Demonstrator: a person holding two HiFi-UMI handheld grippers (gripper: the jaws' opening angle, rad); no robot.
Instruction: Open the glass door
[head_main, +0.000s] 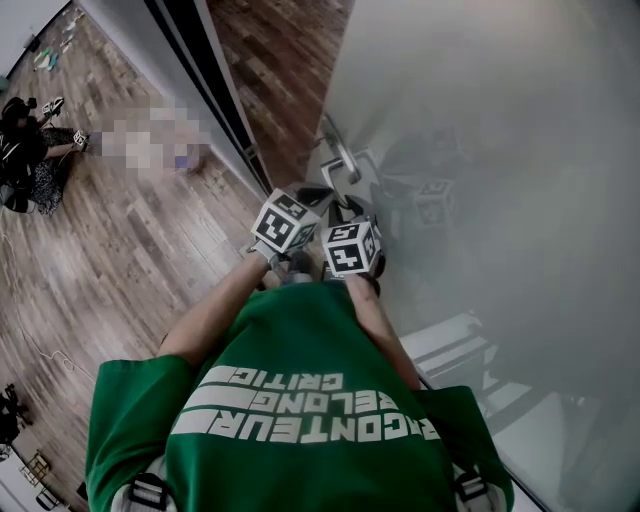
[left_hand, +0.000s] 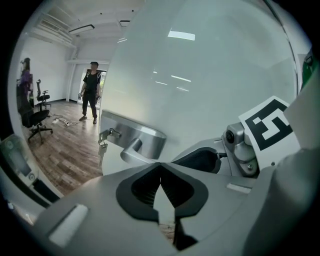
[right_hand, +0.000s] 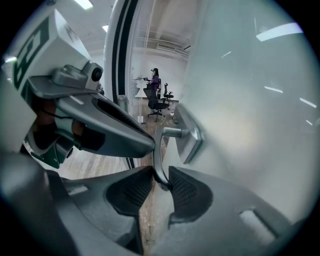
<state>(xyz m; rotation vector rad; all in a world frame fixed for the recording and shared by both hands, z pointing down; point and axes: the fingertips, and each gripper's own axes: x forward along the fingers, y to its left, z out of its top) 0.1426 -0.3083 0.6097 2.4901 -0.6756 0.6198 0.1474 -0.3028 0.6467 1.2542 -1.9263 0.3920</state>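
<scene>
The frosted glass door (head_main: 500, 150) fills the right side of the head view. Its silver lever handle (head_main: 340, 160) sits on a metal plate near the door's edge. My right gripper (right_hand: 159, 176) is shut on the lower end of the lever handle (right_hand: 159, 155), the ribbed pads pressing it from both sides. In the head view the right gripper (head_main: 345, 212) reaches to the handle from below. My left gripper (left_hand: 160, 169) hangs just short of the handle (left_hand: 134, 146), its tips together with nothing between them. Seen from above, the left gripper (head_main: 312, 200) is close beside the right one.
A key (left_hand: 102, 146) hangs from the lock beside the handle. The dark door frame (head_main: 205, 70) runs along the door's left edge over wooden floor (head_main: 130, 250). A person (left_hand: 91, 92) stands far off, an office chair (left_hand: 35, 120) is at left, and another person (head_main: 25, 150) sits on the floor.
</scene>
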